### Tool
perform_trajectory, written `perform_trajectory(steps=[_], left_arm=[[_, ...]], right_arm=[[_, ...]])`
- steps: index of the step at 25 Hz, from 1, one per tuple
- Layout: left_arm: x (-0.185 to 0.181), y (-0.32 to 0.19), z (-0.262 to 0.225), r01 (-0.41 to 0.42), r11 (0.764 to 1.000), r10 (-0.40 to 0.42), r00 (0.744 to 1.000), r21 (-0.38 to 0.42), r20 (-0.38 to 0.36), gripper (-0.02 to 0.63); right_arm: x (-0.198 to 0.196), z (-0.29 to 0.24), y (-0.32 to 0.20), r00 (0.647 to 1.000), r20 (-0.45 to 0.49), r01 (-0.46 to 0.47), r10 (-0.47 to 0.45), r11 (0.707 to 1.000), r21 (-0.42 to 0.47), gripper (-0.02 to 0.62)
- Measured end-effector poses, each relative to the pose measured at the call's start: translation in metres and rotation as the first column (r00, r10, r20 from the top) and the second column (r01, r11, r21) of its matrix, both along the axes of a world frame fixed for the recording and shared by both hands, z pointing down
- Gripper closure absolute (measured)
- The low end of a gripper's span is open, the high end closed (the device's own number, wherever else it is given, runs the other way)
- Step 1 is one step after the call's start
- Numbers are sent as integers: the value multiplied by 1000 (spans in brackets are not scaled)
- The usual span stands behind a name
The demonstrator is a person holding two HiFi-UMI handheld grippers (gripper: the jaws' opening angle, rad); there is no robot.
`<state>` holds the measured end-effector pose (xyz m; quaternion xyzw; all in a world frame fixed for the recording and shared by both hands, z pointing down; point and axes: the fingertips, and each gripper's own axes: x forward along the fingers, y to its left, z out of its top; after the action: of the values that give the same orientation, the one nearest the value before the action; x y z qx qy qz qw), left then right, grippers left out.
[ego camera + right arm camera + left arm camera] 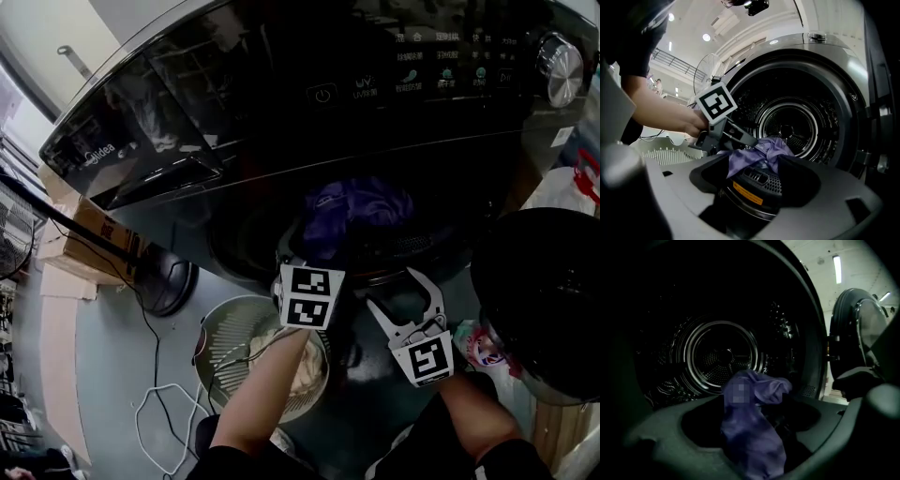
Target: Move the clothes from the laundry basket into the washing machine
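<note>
The purple garment [750,427] lies across the washing machine's [281,94] door lip, half into the drum [722,357], between the left gripper's [740,138] spread, released jaws. The right gripper [392,289] hangs open, holding nothing. Next, I'd guess: nudge it deeper, then go for the laundry basket [220,342], whose contents the person's arm [267,384] mostly hides.

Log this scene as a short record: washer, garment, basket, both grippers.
washer: door open
garment: purple, lying across the mouth of the drum
basket: on the floor by the washer, pale clothes inside
left gripper: at the mouth, jaws apart, garment between them
right gripper: jaws apart, empty, just outside the mouth
</note>
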<state>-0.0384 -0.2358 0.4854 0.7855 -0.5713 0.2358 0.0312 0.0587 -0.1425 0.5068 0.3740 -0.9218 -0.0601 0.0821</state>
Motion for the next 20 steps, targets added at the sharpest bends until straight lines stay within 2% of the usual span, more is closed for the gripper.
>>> perform_trajectory(steps=[4,9,12,13,14,15,16,17,18,20], left_arm=[[4,27,30,-35,995,51,985,-96,168,235],[2,33,77,-6,969,64,972,-247,228,235],[-5,30,95,52,960,35,952,-274,303,241],[-8,29,97,70,962,25,941,-266,338,287],[-9,28,98,83,963,16,931,-256,364,370],[-9,28,98,92,964,9,927,-249,375,430],[-9,28,99,98,965,1,926,-243,377,460],[-9,28,98,105,965,-9,928,-239,372,542],[-9,27,98,109,965,-17,933,-238,360,568],[-8,26,92,107,966,-28,947,-234,319,577]], right_arm=[[-7,3,0,1000,-1,9,-9,1000,0,302],[-16,2,6,999,-21,39,-38,999,11,302],[-16,1,8,999,-10,37,-37,999,9,301],[-15,1,8,999,-10,34,-34,999,9,301],[-14,0,7,999,-14,31,-31,999,10,302],[-13,0,6,999,-16,28,-28,1000,12,301],[-12,0,5,1000,-18,26,-26,1000,13,302],[-11,-1,5,1000,-18,23,-23,1000,13,302],[-10,-1,5,1000,-17,21,-21,1000,14,301],[-8,-2,5,1000,-12,20,-20,1000,17,302]])
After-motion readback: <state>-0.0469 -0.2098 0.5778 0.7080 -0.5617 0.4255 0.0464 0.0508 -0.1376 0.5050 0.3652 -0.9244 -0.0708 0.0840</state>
